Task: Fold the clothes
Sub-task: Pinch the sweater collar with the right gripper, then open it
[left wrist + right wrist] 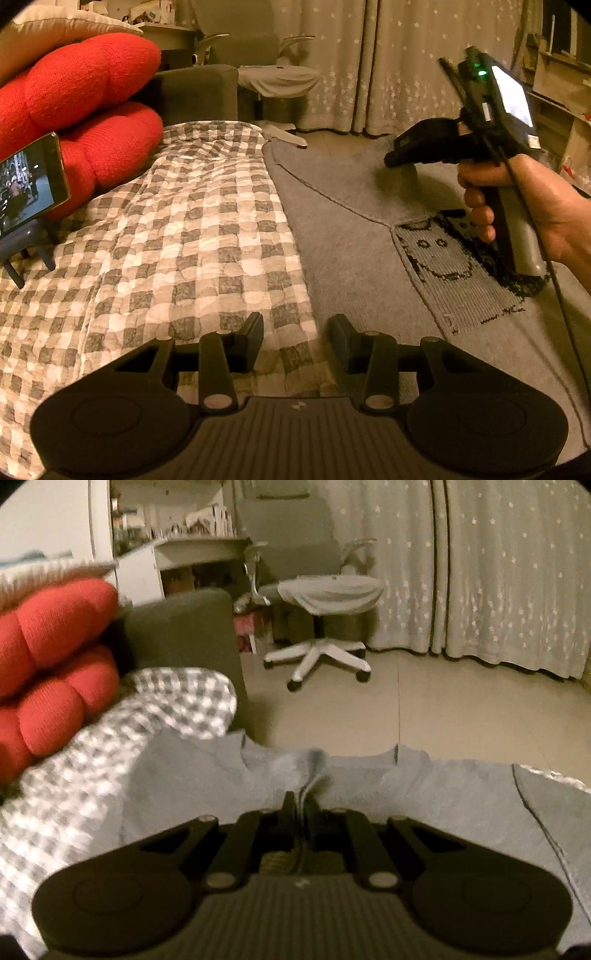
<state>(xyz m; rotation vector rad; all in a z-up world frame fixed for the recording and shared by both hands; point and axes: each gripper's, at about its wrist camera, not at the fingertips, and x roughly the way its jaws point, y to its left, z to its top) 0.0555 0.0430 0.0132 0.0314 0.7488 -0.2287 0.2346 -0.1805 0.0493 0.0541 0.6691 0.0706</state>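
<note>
Nearest in the left wrist view, the left claw (295, 339) hangs with its two fingers spread apart and nothing between them, above the line where a grey sweater (351, 229) meets a checked quilt (166, 236). The sweater lies spread flat on the quilt, a black knitted cartoon face (439, 254) showing on its front.

In the right wrist view, which is blurred, the right claw (301, 801) has its fingers pressed together on a pinched ridge of the sweater's pale cloth (221, 779). The cloth spreads out to both sides of the claw, and its far edge hangs in front of the bare floor (461, 709).

A little further off in the left view, a hand (524, 210) wraps the handle of the right tool, whose lit screen (511, 96) and small green light face the onlooker. It is held above the sweater's right side.

At the left, a phone (29, 184) with its screen on stands on a small stand on the quilt, just in front of a plump red cushion (74, 110).

Beyond the cushion is the dark grey arm of a sofa (184, 635). Further back stands an office chair (321, 602) on a white wheeled base, with a pale cloth draped over its seat. Behind it, curtains (480, 572) dotted with small stars cover the far wall.
</note>
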